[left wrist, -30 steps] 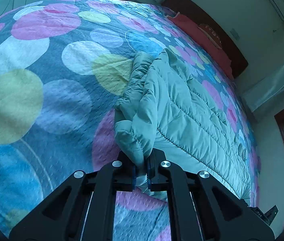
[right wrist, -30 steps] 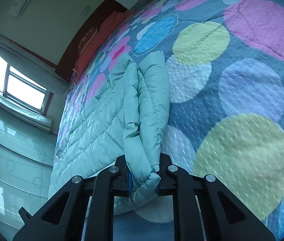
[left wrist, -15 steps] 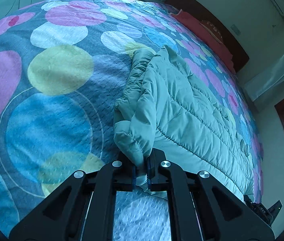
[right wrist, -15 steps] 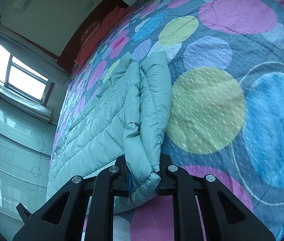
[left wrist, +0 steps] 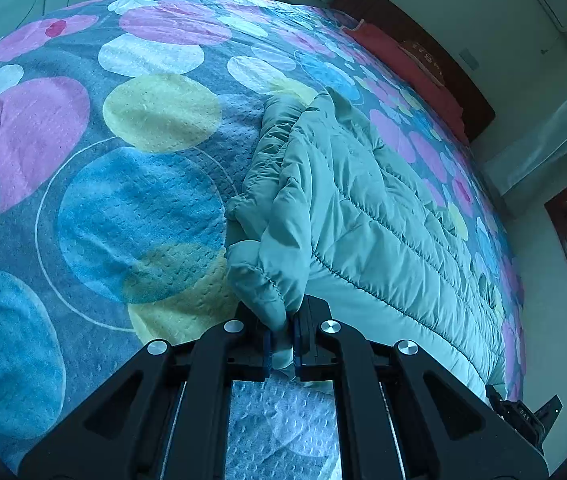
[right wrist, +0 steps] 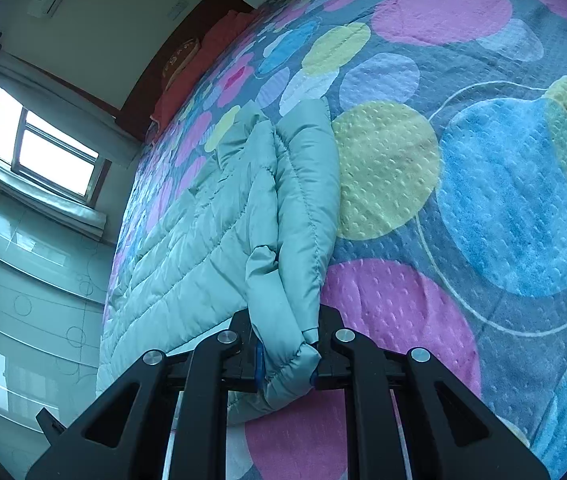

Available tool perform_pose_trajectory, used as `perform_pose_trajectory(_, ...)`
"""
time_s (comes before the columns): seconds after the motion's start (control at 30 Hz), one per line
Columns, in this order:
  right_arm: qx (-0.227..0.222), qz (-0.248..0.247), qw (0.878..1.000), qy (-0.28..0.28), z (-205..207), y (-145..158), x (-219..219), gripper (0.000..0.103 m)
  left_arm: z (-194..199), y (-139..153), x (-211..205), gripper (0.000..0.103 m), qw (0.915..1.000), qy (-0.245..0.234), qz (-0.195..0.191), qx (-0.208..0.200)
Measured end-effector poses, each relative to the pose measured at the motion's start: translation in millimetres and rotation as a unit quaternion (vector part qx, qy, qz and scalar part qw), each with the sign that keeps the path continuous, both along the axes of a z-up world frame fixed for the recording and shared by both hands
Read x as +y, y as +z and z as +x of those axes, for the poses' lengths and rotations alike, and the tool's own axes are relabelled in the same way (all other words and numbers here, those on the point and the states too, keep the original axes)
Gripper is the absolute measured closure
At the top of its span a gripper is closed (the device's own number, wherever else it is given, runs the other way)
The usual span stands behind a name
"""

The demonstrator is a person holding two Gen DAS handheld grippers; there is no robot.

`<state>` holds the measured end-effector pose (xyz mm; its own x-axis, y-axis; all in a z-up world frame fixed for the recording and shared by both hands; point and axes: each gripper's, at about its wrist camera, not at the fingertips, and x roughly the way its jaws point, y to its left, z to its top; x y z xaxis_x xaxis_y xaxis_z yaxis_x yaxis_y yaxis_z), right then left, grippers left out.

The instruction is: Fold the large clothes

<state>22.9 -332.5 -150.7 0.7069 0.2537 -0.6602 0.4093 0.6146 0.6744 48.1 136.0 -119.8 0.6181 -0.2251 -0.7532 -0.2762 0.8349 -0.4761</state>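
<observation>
Tongs, left (left wrist: 281,340) and right (right wrist: 287,354), both clamped on quilted green jacket (left wrist: 363,220) above spotted bedspread (left wrist: 143,200).

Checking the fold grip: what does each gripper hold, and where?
Both grip the green quilted jacket: left gripper pinches a gathered cuff-like edge, right gripper a bunched padded edge.

Pale mint-green quilted puffer jacket (left wrist: 367,216) (right wrist: 219,216); grey-blue textured bedspread (left wrist: 131,184) (right wrist: 463,184) dotted with pink, yellow, blue, white circles; red pillow (left wrist: 407,64); black grippers.
</observation>
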Motion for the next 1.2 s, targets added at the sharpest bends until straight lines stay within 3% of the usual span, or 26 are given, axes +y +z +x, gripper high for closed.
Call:
perform_pose_trajectory(0.2,0.007,0.000,1.000,0.004,13.7,-5.0,-1.5,0.085,-0.2,-5.3,-0.9,0.093,0.9999,-0.009,0.007,0.007)
perform_pose_trajectory(0.37,0.015,-0.015,1.000,0.004,13.9,-5.5,-0.3,0.075,-2.7,-4.3,4.0,0.079,0.9995,-0.005,0.029,0.008)
perform_pose_trajectory(0.43,0.018,-0.022,1.000,0.003,10.3,-6.8,-3.6,0.068,-4.5,-3.8,7.7,0.069,0.9991,-0.003,0.041,0.009)
perform_pose_trajectory(0.6,0.023,-0.037,0.999,0.001,-2.2,-7.8,-14.7,0.059,-8.9,-2.4,21.3,0.060,0.9984,0.000,0.055,0.012)
perform_pose_trajectory(0.87,0.042,-0.111,0.993,-0.004,-12.6,15.7,-25.6,0.058,-17.4,17.9,29.8,0.059,0.9910,-0.012,0.133,0.001)
perform_pose_trajectory(1.03,0.049,-0.197,0.979,-0.020,-14.3,42.1,-30.1,0.058,-23.9,38.0,38.3,0.059,0.9782,0.001,0.207,-0.019)
perform_pose_trajectory(1.2,0.027,-0.227,0.974,0.004,-4.6,61.1,-13.9,0.060,-18.0,63.1,33.8,0.059,0.9747,-0.007,0.218,-0.049)
